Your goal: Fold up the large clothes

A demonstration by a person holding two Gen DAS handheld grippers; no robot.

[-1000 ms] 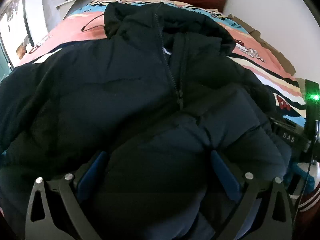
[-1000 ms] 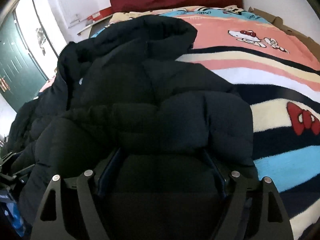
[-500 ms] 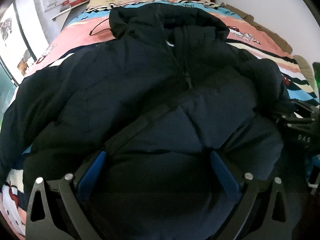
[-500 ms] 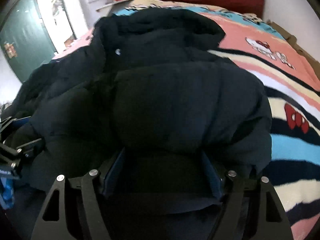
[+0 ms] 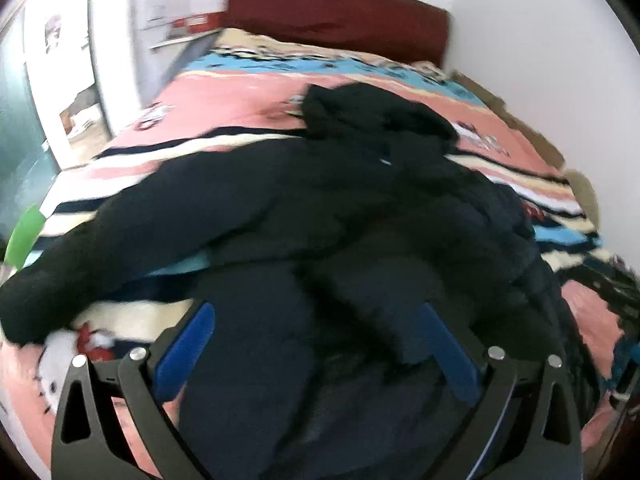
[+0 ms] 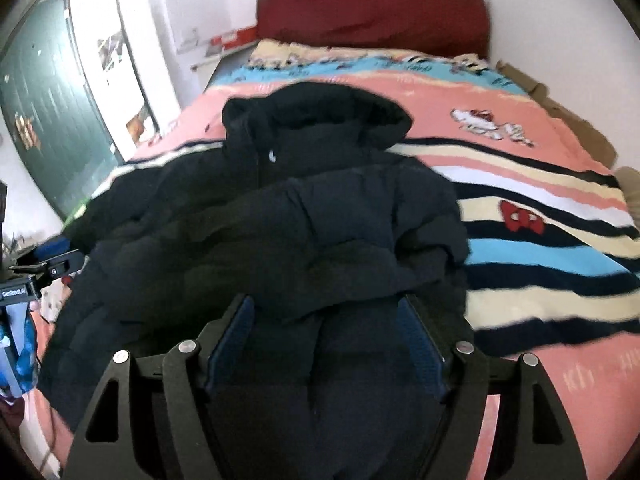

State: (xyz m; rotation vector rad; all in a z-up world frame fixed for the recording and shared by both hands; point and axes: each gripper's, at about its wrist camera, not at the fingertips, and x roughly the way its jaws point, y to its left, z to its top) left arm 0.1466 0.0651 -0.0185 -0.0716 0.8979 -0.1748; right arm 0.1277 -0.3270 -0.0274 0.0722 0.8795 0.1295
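A large black hooded puffer jacket (image 5: 360, 200) lies on the striped bed blanket, hood toward the headboard; it also shows in the right wrist view (image 6: 304, 216). Its right side is folded over the front, and one sleeve (image 5: 120, 248) stretches out to the left. My left gripper (image 5: 320, 344) stands wide open above the jacket's lower hem. My right gripper (image 6: 326, 340) is open with jacket fabric bulging between its blue pads (image 6: 420, 340); whether it pinches the cloth is hidden. The left gripper also shows at the left edge of the right wrist view (image 6: 48, 268).
The bed's blanket (image 6: 540, 220) is pink, blue, cream and black striped with cartoon prints. A dark red headboard (image 5: 336, 20) stands at the far end. A green door (image 6: 44, 128) is at the left, white wall at the right.
Both grippers have pulled back and risen from the jacket, so more of the bed shows. The jacket's right side now lies folded over its front.
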